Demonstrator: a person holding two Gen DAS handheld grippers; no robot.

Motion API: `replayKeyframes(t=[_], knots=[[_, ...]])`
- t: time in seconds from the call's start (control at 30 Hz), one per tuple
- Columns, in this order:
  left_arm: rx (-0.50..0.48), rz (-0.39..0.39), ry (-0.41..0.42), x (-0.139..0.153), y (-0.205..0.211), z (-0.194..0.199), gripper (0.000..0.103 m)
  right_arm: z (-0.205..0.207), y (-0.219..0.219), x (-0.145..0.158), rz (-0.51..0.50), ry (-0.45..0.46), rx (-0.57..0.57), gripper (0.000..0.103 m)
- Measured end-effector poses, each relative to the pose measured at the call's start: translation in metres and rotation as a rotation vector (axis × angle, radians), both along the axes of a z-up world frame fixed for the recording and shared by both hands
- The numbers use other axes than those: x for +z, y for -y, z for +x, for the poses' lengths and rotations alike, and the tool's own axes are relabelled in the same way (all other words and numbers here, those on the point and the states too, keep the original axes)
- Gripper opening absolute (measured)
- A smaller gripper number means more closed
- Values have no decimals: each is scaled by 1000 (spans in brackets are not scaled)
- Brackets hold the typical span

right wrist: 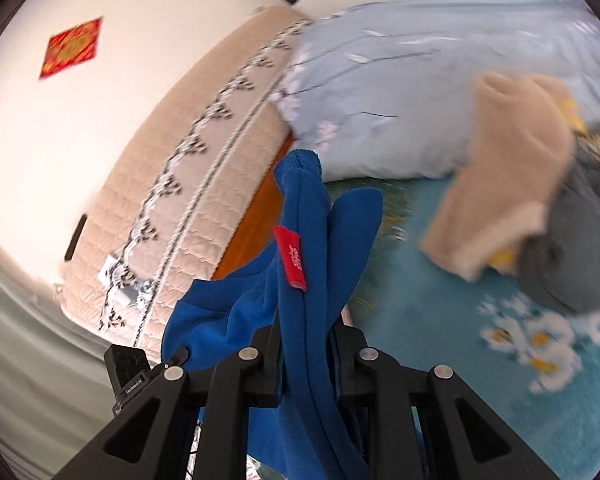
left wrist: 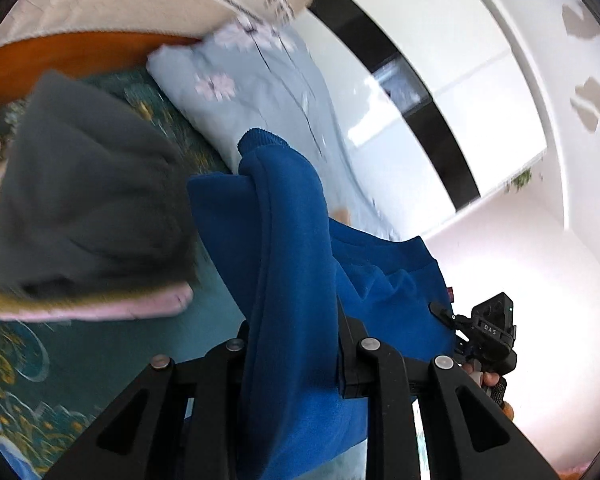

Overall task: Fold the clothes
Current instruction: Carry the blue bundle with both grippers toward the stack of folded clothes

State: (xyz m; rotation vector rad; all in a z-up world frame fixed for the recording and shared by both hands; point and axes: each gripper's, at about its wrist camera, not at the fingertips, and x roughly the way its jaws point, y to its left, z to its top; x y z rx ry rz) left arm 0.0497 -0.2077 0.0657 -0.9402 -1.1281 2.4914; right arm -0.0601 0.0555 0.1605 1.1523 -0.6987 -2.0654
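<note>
I have the blue sweatshirt (left wrist: 284,240) lifted off the bed, one part of it in each tool. My left gripper (left wrist: 292,344) is clenched on a thick fold of the blue fleece, which bunches up between the black fingers (left wrist: 356,364) and rises to a ribbed cuff (left wrist: 260,140) at the top. My right gripper (right wrist: 306,344) is likewise clamped on the same garment; the cloth runs straight up between its jaws, with a red label (right wrist: 291,258) stitched to it just above the grip and another ribbed cuff (right wrist: 300,160) at the top. In the left view I can see the other tool (left wrist: 488,336) beyond the blue cloth at the right, with fingertips of the hand holding it just visible beneath; the sweatshirt spans between the two.

Below lies the teal bedspread (right wrist: 440,320) with its white and yellow flowers. A pale blue pillow (left wrist: 252,92) with pink blossoms sits at the head edge of the bed, against the quilted beige headboard (right wrist: 188,200) and its orange wooden frame (left wrist: 60,60). Towards the left side of the bed in the left view there is a stack of folded clothes: a dark grey garment (left wrist: 84,200) on top, a pink one (left wrist: 100,308) at the bottom. In the right view a beige fleece piece (right wrist: 500,168) rests across a grey garment (right wrist: 572,248) near the pillow. Both views are blurred. A red paper square (right wrist: 72,48) hangs on the white wall.
</note>
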Motion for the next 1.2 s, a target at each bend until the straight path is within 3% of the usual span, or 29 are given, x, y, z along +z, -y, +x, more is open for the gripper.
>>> replayKeyframes(t=[0.13, 0.3, 0.77, 1.03, 1.2], knots=[[80, 21, -47, 4, 45, 8, 23, -17, 59, 15, -9, -32, 48, 18], [160, -2, -67, 3, 84, 11, 23, -37, 126, 11, 20, -29, 111, 18], [338, 40, -155, -20, 157, 23, 23, -84, 248, 2, 61, -77, 248, 18], [388, 108, -124, -54, 178, 18, 23, -109, 267, -44, 73, -11, 228, 18], [424, 201, -44, -101, 190, 8, 23, -125, 263, -89, 107, 71, 172, 18]])
